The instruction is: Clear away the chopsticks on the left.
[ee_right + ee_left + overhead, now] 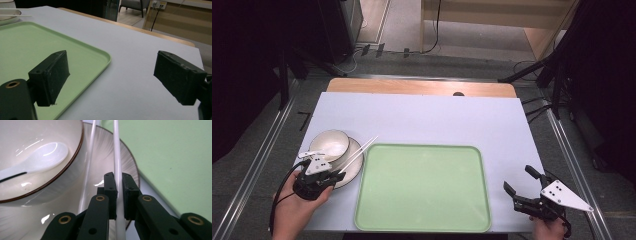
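Chopsticks [360, 153]: two white sticks lying side by side across the near-right rim of a plate [354, 167], tips pointing toward the far right, over the corner of the green tray [422, 227]. Left tool [332, 176] sits at the near-left of the white surface [422, 117], held in the person's left hand [292, 207]. In the left gripper view its jaws are pressed together on one chopstick [116, 157], the stick running up between the black pads; the second chopstick [90, 152] lies free just beside it, resting on the plate [75, 190]. Cream bowl [329, 144] with a dark rim stands on the far-left part of the plate, a white spoon [42, 157] lying inside it. Tray sits mid-surface, close beside the plate on its right, nothing on it. Right tool [522, 186] is at the near-right of the surface, well apart from the dishes, just off the tray's right edge; right gripper view shows its jaws spread wide with nothing between them, one over the tray's corner [82, 60], the other over bare surface [130, 75].
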The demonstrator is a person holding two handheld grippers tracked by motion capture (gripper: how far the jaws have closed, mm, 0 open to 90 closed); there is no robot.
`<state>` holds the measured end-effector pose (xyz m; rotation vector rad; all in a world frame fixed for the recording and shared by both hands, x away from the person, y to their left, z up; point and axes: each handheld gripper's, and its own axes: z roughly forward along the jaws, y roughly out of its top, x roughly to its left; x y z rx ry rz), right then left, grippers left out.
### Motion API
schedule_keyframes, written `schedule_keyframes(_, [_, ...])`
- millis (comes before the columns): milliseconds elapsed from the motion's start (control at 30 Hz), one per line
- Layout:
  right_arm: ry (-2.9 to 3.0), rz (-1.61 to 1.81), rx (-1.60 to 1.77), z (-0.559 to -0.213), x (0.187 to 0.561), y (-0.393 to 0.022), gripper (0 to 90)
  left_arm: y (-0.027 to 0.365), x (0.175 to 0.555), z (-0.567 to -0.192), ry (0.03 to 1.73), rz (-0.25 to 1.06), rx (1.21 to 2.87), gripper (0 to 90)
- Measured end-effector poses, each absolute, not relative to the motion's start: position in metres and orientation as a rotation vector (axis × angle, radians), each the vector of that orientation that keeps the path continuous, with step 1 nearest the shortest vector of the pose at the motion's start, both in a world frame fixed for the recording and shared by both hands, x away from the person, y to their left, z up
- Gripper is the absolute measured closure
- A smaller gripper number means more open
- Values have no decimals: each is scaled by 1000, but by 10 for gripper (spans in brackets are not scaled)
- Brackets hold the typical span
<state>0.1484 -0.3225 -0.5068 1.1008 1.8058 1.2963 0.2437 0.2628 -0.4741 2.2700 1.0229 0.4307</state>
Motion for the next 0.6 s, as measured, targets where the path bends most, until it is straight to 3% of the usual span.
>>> schedule_keyframes(233, [1806, 1297, 1104, -507, 149, -323, 128, 228, 233, -472, 953, 392, 2319, 851])
schedule_keyframes(600, [1810, 1297, 1104, -507, 149, -323, 128, 185, 226, -498, 967, 197, 2322, 852])
